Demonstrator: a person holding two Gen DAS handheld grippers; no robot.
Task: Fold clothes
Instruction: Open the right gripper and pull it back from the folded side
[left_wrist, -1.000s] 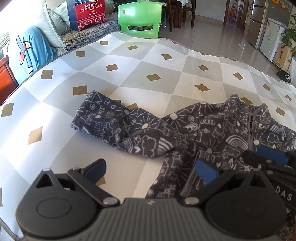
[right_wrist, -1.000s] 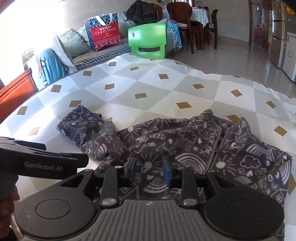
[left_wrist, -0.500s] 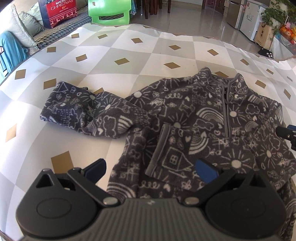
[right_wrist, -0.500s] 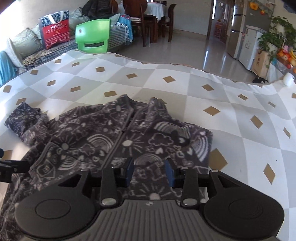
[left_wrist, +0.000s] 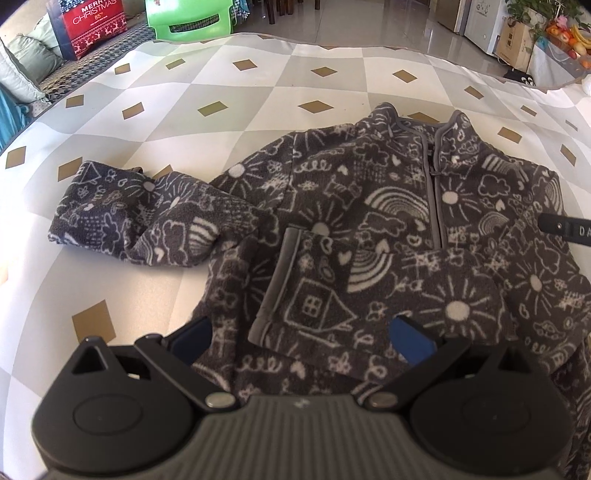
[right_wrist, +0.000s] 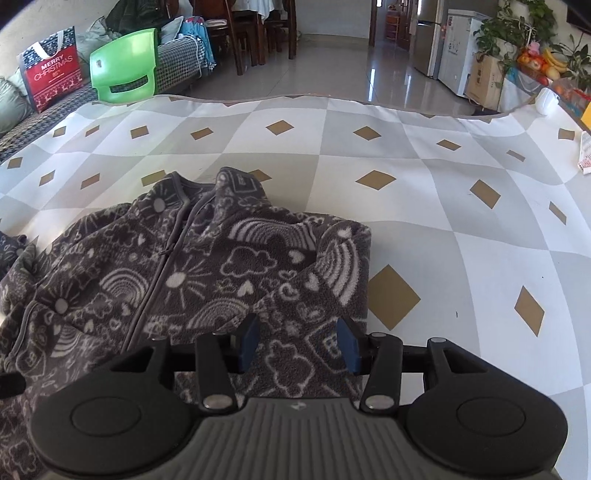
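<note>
With my left gripper (left_wrist: 301, 338) spread wide and my right gripper (right_wrist: 297, 345) opening over the soft, light fleece jacket (left_wrist: 369, 236), I judge the outstretched sleeve (left_wrist: 122, 218) the best hold.

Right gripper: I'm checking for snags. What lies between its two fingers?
In the right wrist view, only the fleece jacket lies under the opening right gripper; nothing is pinched.

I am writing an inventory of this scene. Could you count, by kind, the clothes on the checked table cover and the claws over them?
Patterned fleece jackets: 1
Claws: 2, the left claw open; the right claw with jaws opening, the jacket under them
Table covers: 1
Total: 4
</note>
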